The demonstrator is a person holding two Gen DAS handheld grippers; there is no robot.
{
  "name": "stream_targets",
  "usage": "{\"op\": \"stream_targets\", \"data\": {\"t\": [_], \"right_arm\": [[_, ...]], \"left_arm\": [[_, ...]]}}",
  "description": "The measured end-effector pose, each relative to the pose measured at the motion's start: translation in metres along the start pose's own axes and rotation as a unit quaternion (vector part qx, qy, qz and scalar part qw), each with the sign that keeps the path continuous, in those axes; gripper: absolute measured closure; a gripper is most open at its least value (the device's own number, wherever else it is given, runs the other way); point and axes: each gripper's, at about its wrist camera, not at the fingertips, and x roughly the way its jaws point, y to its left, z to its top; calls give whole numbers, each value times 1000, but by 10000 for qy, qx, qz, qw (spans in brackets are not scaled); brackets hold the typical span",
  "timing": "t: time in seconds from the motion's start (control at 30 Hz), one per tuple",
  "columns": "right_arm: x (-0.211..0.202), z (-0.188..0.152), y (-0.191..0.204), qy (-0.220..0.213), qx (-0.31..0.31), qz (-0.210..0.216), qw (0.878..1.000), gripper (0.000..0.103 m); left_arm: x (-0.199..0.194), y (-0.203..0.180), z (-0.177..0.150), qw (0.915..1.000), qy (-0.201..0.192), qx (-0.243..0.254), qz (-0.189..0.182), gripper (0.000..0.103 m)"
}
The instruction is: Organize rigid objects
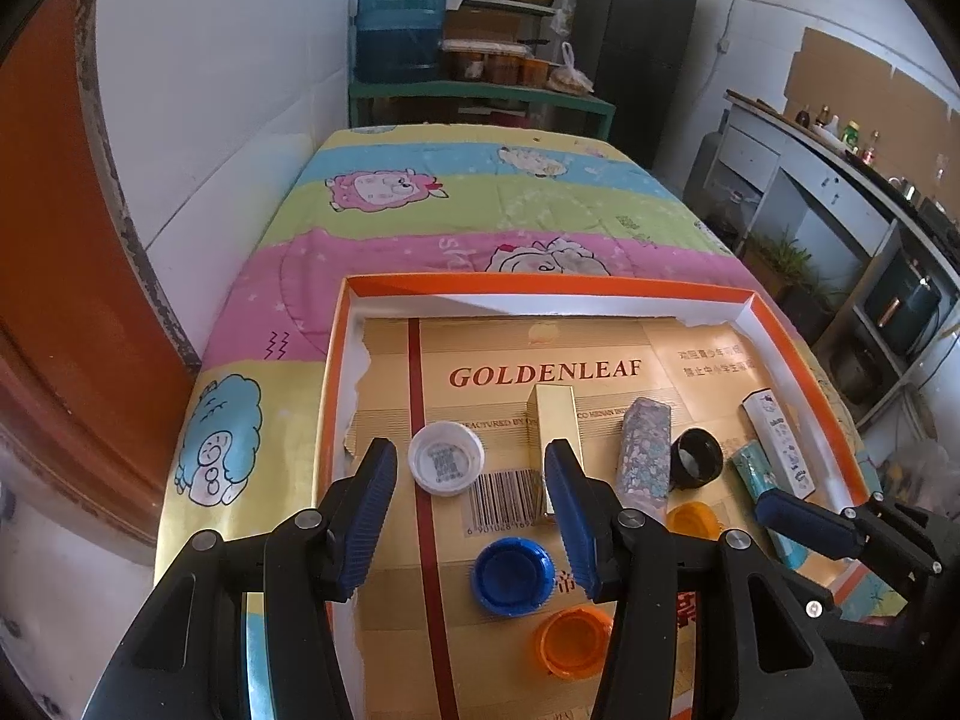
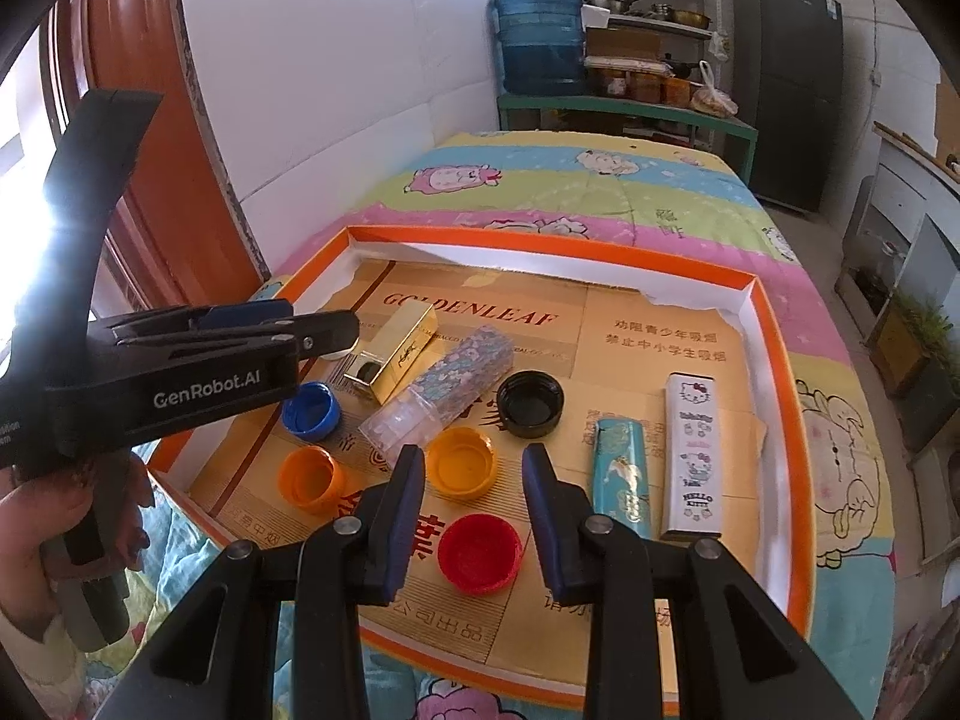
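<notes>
I see bottle caps and lighters in a shallow box lid, which lies on the bed.

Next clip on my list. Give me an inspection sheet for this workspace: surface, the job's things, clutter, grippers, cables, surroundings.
Surface: orange-rimmed tray lined with printed cardboard, on a cartoon quilt.
Job's things: caps lying open side up in the tray: white cap, blue cap, orange cap, yellow cap, red cap, black cap; also gold box, floral case, teal lighter, Hello Kitty case.
Clutter: nothing seen.
Grippers: left gripper and right gripper both open, empty, above the tray.
Cables: nothing seen on the tray.
Surroundings: water jug, shelves, dark fridge.
</notes>
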Motion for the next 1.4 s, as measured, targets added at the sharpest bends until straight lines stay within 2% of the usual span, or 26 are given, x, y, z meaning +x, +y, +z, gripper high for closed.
{"op": "stream_targets", "data": {"t": [1.4], "right_arm": [[-56, -15, 4, -293, 149, -239, 9992, 69]], "left_arm": [[-79, -20, -32, 9990, -450, -60, 42, 50]]}}
